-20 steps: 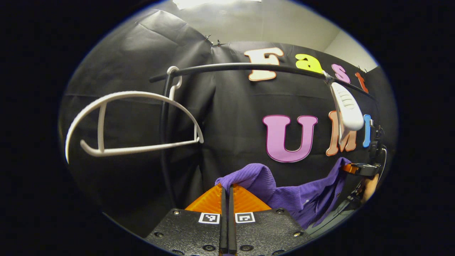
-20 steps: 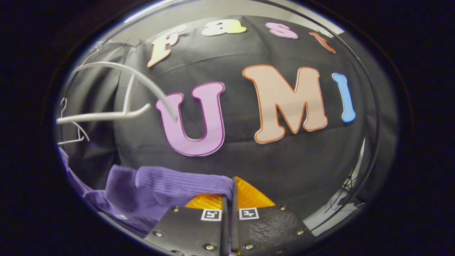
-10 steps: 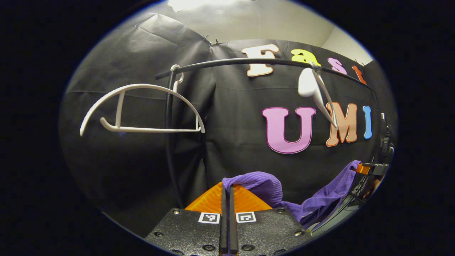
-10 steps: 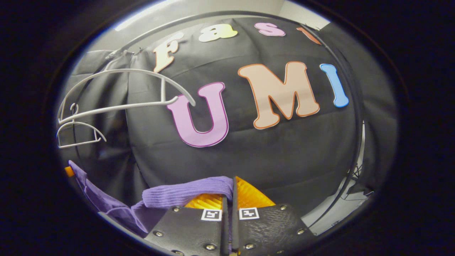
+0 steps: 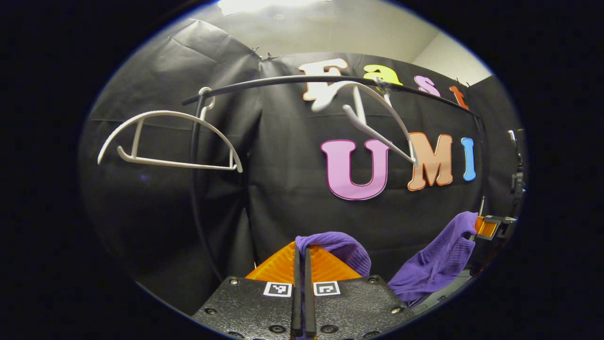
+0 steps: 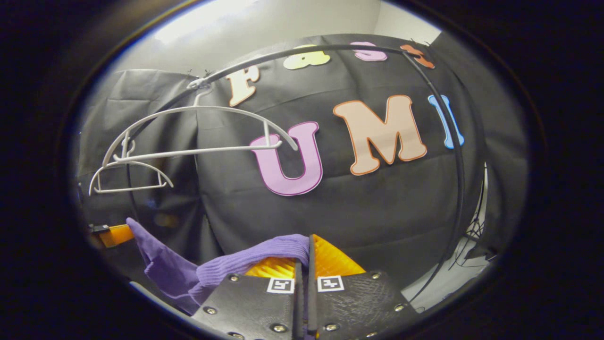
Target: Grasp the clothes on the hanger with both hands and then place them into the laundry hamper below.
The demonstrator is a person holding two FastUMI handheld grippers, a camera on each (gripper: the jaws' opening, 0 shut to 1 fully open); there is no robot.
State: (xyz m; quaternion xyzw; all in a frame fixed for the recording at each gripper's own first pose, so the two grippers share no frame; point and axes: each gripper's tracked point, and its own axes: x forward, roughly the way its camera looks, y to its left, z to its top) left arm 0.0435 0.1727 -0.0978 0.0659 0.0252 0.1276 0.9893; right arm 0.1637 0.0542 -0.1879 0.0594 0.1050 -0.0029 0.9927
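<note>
Pretty clearly a recording booth I'm working in, not anyone's home: black cloth wall (image 5: 302,189) draped all around, a thin black clothes rail (image 5: 283,82) with bare white plastic hangers (image 5: 170,141) on it, plain pale ceiling (image 5: 330,28) above.

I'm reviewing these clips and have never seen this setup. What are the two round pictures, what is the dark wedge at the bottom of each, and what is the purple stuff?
Each round picture comes from a camera riding on a handheld gripper, one per hand, looking forward along its jaws. The wedge at the bottom is that gripper itself: the left gripper in the left gripper view, the right gripper in the right gripper view. Both have their jaws shut on a purple garment, which stretches between them. Behind, two white hangers hang bare on a black rail. The far side of the left gripper view also shows the right gripper.
</note>
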